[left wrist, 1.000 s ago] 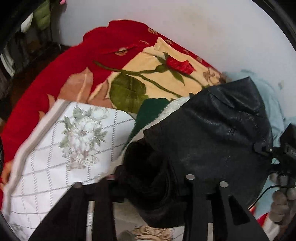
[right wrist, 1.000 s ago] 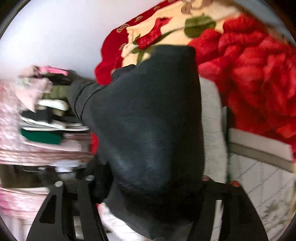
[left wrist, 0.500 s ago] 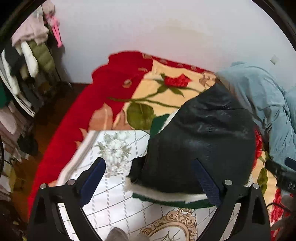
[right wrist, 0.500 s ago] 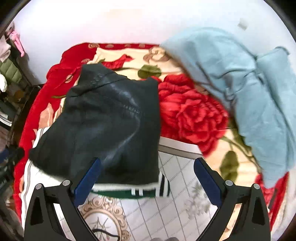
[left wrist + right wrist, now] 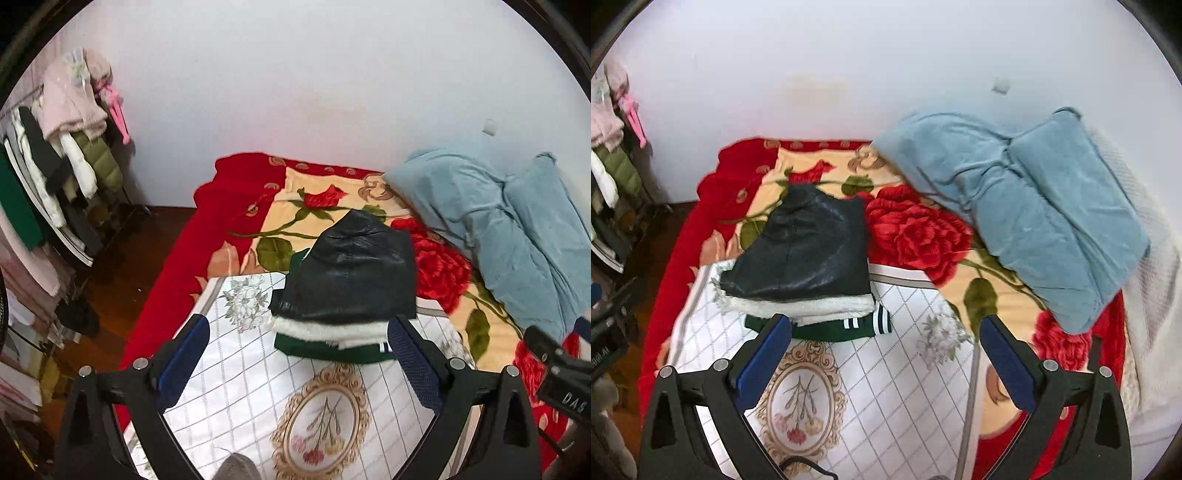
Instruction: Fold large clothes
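Note:
A folded black leather jacket (image 5: 354,273) with white fleece lining lies on top of a folded dark green garment (image 5: 325,349) with white stripes, on a white quilted floral cloth (image 5: 251,373) on the bed. The jacket also shows in the right wrist view (image 5: 809,254), with the green garment (image 5: 842,328) under it. My left gripper (image 5: 295,354) is open and empty, held back above the cloth near the pile. My right gripper (image 5: 884,354) is open and empty, to the right of the pile.
A red rose blanket (image 5: 916,232) covers the bed. A folded light blue quilt (image 5: 1027,206) lies at the back right against the white wall. A clothes rack (image 5: 55,177) with hanging garments stands at the left over dark floor (image 5: 122,266).
Both grippers let go of the black jacket, opened, and pulled back and up. The jacket now lies folded on the green garment.

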A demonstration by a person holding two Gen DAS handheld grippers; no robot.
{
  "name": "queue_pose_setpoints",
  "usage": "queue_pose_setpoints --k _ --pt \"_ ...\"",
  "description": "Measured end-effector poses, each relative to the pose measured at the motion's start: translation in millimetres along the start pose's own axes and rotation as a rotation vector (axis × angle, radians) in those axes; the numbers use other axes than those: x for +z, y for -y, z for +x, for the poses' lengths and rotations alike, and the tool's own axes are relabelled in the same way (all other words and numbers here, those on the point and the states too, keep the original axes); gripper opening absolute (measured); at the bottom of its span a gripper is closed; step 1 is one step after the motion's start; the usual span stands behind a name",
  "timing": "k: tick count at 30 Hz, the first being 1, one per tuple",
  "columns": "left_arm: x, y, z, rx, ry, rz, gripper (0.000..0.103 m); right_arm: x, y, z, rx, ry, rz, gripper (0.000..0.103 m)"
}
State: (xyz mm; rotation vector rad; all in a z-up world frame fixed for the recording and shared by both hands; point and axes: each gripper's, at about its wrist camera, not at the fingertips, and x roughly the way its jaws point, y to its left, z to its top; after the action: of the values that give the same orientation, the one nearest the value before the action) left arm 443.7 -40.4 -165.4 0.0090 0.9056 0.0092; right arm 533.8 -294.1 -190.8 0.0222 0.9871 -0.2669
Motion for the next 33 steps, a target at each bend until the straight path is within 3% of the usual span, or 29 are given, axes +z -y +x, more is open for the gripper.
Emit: queue_pose_setpoints --k 8,16,24,33 --pt "-14.0 -0.6 -97.7 -0.013 0.024 -0.020 0.098 -23.4 30.8 -131.6 0.019 0.055 0.028 0.103" --pt "-29.6 0.3 -174.6 0.004 0.033 -0.006 0.098 -44.6 45.0 -234.0 0.041 0.100 0.019 0.103" --pt "-43.5 1.0 -227.7 -0.029 0.048 -0.010 0.098 -61.2 54.3 -297.3 0.052 0.108 0.004 0.103" --pt "-47.4 2.6 -257.3 -0.030 0.058 -0.009 0.098 -74.8 65.5 -340.5 0.067 0.122 -0.006 0.103"
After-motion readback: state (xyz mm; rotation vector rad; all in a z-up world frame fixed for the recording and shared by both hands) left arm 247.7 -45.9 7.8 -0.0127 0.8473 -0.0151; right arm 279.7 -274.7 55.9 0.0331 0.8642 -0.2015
